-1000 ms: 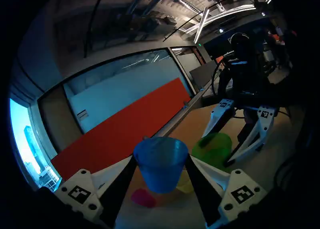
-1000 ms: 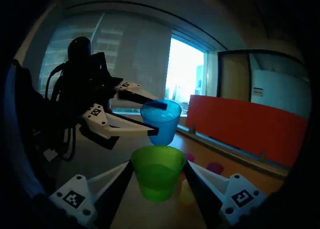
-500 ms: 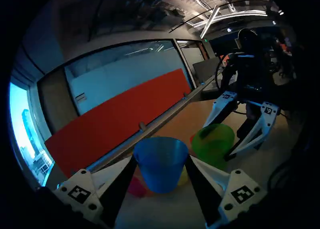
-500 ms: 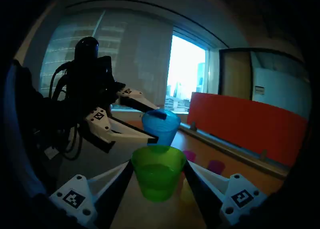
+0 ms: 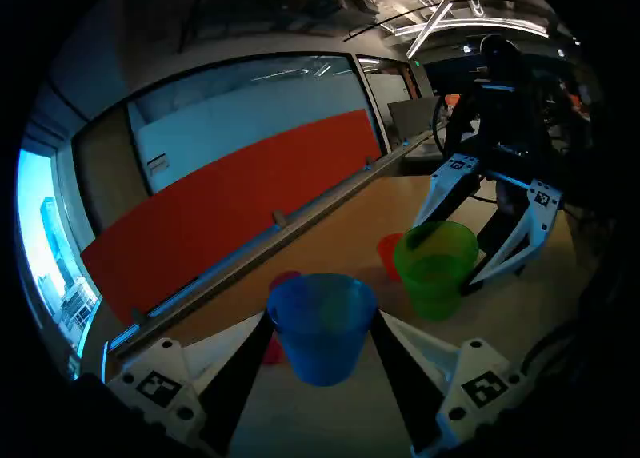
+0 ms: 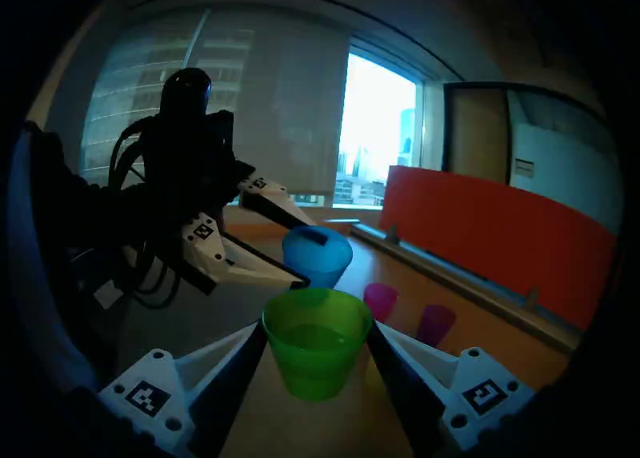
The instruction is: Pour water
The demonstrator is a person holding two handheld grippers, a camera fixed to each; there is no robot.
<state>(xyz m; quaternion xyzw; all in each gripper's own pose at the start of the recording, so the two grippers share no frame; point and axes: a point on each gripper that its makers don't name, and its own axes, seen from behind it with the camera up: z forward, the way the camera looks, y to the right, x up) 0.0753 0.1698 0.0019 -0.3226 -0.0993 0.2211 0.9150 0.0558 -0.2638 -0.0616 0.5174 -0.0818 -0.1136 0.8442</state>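
Pinching a blue plastic cup (image 5: 322, 338), the left gripper (image 5: 322, 320) faces the right gripper (image 6: 317, 330), clamped on a green plastic cup (image 6: 318, 354) of water.

The right gripper (image 6: 318, 330) has both fingers pressed against a green cup (image 6: 316, 366), which stands upright with liquid partway up its side. Just behind the green cup and a little higher, the left gripper (image 6: 312, 260) clasps a blue cup (image 6: 326, 264) between its fingers. To the right of the green cup, a pink cup (image 6: 379, 300) and a purple cup (image 6: 434, 322) stand on the wooden table (image 6: 488, 340), with a red panel (image 6: 512, 234) beyond them.
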